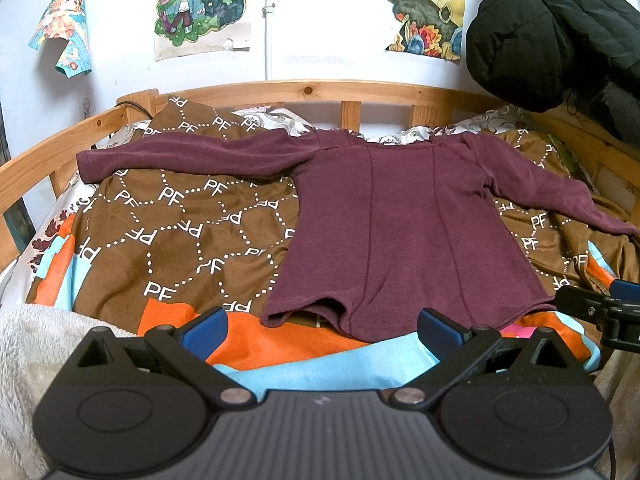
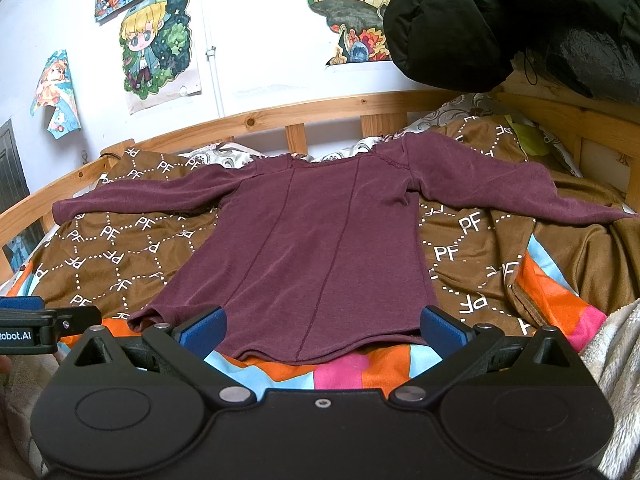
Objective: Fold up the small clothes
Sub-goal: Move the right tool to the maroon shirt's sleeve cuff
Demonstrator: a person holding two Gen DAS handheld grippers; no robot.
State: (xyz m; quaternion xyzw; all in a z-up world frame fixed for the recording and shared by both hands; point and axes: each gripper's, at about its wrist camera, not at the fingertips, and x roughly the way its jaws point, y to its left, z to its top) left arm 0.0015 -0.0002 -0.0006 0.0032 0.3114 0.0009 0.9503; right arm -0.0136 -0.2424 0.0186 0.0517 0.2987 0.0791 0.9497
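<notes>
Left gripper [image 1: 320, 330]: jaws apart, empty, at the bed's near edge, facing the hem's left corner. Right gripper [image 2: 322, 330]: jaws apart, empty, facing the hem's middle. One maroon top [image 1: 400, 232] lies flat on the bedspread [image 1: 180, 232], long axis running from hem to the headboard [image 1: 304, 90]; two sleeves spread sideways.

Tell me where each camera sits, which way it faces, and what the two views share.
Left wrist: sits on the left gripper, near the bed's front edge, facing the wall posters across the maroon top; its own open blue fingers show, plus the right gripper at the right edge.
Right wrist: sits on the right gripper, facing the same way, more squarely before the top's hem; its open fingers show, plus the left gripper at the left edge.
Shared: the flat-spread top, brown PF blanket, wooden bed rail, black jacket.
</notes>
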